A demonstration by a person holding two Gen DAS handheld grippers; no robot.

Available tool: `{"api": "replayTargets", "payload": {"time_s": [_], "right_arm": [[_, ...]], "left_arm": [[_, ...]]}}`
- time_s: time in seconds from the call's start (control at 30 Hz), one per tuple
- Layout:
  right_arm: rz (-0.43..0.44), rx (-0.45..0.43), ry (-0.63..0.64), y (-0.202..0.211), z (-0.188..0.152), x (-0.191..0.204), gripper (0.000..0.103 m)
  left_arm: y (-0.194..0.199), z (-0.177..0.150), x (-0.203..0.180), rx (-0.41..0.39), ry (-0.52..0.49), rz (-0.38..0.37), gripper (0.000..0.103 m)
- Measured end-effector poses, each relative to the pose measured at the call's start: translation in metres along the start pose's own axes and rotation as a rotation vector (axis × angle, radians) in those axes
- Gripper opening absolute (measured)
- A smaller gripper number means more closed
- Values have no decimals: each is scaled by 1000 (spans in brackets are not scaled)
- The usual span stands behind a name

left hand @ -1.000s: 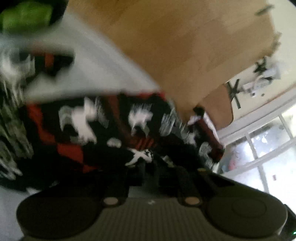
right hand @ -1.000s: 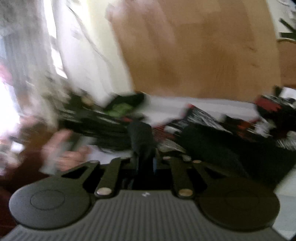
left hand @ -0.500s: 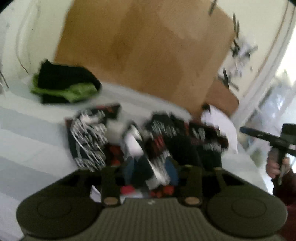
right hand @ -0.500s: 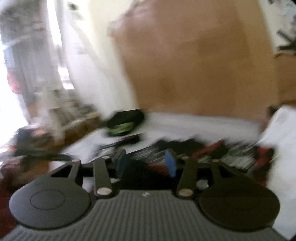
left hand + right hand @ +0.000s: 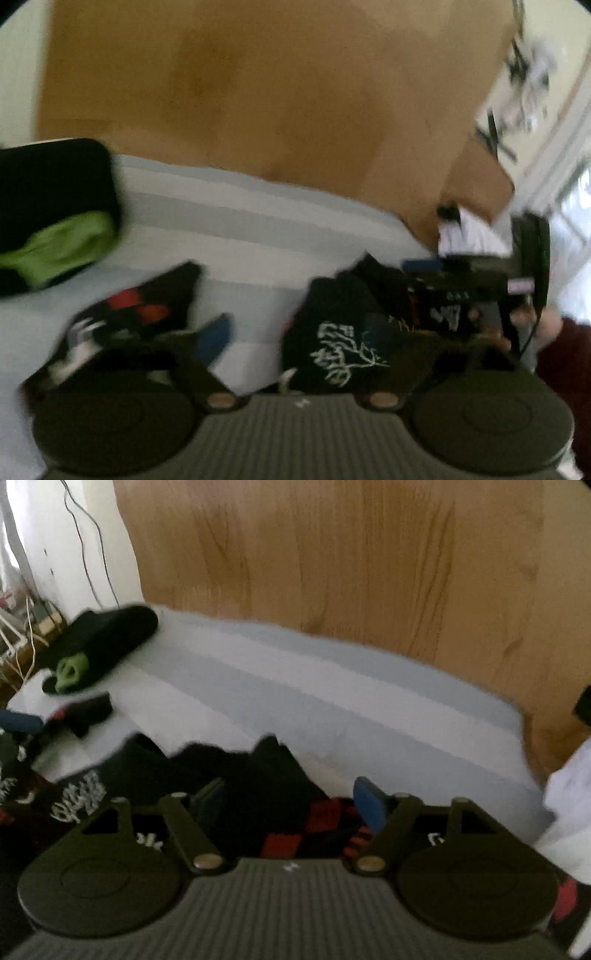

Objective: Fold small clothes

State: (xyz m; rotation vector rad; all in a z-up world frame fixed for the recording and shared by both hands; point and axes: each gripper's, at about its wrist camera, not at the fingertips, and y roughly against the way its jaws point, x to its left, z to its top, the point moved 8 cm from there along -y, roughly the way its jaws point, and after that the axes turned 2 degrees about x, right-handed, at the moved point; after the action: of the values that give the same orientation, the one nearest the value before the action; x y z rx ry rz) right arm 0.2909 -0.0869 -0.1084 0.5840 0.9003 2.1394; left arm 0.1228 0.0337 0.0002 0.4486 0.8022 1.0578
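- Left wrist view: my left gripper (image 5: 295, 339) has its fingers spread wide, with nothing between them. One blue pad (image 5: 216, 338) shows on the left; the other is hidden by dark cloth.
- The black printed garment (image 5: 340, 343) lies bunched on the striped bedsheet (image 5: 258, 229), under and just ahead of the right finger. A second black-and-red piece (image 5: 147, 306) lies beside the left finger, with bare sheet between the two.
- A folded black-and-green garment (image 5: 51, 214) sits well apart, at the far left of the sheet, in front of the wooden headboard (image 5: 258, 92).
- At the right I see my right gripper (image 5: 461, 275) side-on, over the dark cloth heap.
- Right wrist view: my right gripper (image 5: 291, 805) is spread apart too, blue pad (image 5: 367, 808) clear on its right side. The black cloth with red checks (image 5: 295, 827) lies directly between and below the fingers, not pinched.
- The folded black-and-green garment (image 5: 99, 642) rests at the far left corner of the sheet (image 5: 332, 701).
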Motion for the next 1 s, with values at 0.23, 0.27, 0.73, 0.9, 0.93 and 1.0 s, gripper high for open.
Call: {"api": "replayTargets", "payload": {"time_s": [0.23, 0.27, 0.73, 0.9, 0.93, 1.0], "right_arm": [[-177, -184, 15, 74, -10, -19, 17], [-195, -236, -25, 94, -11, -27, 17], [-557, -935, -626, 389, -50, -173, 17], [-721, -921, -828, 395, -110, -226, 20], [-762, -877, -863, 387, -124, -236, 24], [-844, -812, -943, 374, -153, -249, 41]], "left_arm": [[-62, -11, -29, 147, -150, 37, 10], [-59, -6, -28, 133, -135, 35, 10], [-40, 127, -73, -120, -305, 253, 9], [-81, 129, -37, -52, -252, 433, 22], [-84, 124, -34, -41, -256, 445, 23], [-80, 109, -27, -34, -252, 411, 26]]}}
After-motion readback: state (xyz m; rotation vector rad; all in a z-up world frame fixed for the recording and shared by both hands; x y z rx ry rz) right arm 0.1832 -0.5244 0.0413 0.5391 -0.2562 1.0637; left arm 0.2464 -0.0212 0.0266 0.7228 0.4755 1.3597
